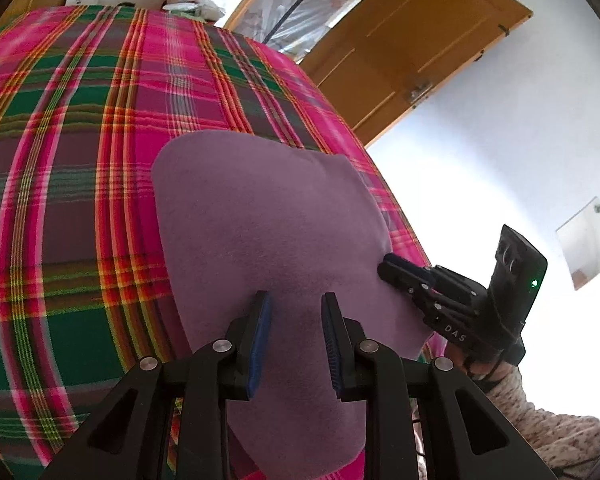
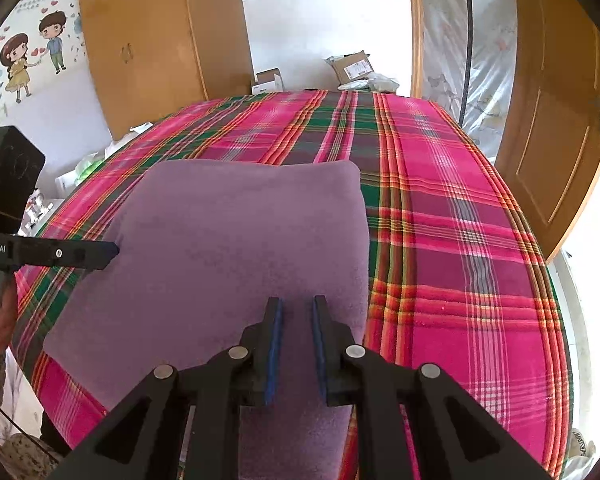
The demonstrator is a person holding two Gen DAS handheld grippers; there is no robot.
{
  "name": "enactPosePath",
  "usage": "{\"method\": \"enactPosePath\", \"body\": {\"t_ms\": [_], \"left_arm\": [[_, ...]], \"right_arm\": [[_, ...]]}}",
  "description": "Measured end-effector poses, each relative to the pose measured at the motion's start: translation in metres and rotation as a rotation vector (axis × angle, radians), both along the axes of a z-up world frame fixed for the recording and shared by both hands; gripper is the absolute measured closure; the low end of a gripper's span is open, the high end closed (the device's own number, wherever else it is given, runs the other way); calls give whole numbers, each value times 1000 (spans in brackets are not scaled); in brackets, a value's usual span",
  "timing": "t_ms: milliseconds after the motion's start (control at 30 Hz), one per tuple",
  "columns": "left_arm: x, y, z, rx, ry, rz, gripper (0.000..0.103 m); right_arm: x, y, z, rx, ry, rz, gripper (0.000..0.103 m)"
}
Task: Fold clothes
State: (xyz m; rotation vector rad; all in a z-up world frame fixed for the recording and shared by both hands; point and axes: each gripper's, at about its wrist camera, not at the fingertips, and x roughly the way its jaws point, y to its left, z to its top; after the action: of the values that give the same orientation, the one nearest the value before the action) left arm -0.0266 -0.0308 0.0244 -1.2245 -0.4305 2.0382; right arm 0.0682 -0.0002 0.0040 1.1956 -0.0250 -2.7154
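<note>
Purple garment [image 1: 268, 240] lying folded flat on the plaid bedspread [image 1: 80, 140]

Left hand-held gripper [image 1: 296, 304] hovers over the near part of the cloth, fingers narrowly apart and holding nothing; the right hand-held gripper [image 2: 297, 308] is over the cloth near its right edge, fingers also slightly parted and empty, with a wooden door [image 2: 556, 120] behind the bed

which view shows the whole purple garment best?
Right wrist view: the purple garment shows its far edge, both far corners and both sides flat on the plaid bedspread. The left wrist view shows it skewed, its near part hidden behind the left gripper.
</note>
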Motion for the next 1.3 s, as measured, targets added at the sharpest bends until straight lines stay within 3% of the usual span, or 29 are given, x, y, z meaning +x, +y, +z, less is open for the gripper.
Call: {"method": "enactPosePath", "body": {"t_ms": [100,267,333,433,500,600,733,800,867,1033,1300], "left_arm": [[3,-3,0,-1,23,-5,77],[-7,-8,3,14,-27,15,76],[-6,-16,4,13,-45,40,76],[-2,-32,2,28,-64,90,71],[-1,-42,-3,34,-92,119,61],[1,-51,-10,39,-134,154,61],[5,-55,-20,35,-175,164,61],[7,-56,-23,47,-189,164,61],[8,-58,-25,65,-201,163,61],[8,-59,-29,110,-238,144,61],[5,-56,-33,161,-281,103,61]], "right_arm": [[1,-2,1,7,0,-9,88],[3,-6,6,29,4,-35,88],[11,-11,14,48,38,-37,81],[36,-37,26,37,133,99,66],[48,-61,27,74,159,190,64],[61,-93,26,127,207,287,62],[73,-125,24,113,259,393,55],[73,-140,17,136,248,426,51],[71,-149,9,159,225,445,50],[77,-167,-6,242,239,462,30],[82,-191,-25,441,313,395,28]]}}
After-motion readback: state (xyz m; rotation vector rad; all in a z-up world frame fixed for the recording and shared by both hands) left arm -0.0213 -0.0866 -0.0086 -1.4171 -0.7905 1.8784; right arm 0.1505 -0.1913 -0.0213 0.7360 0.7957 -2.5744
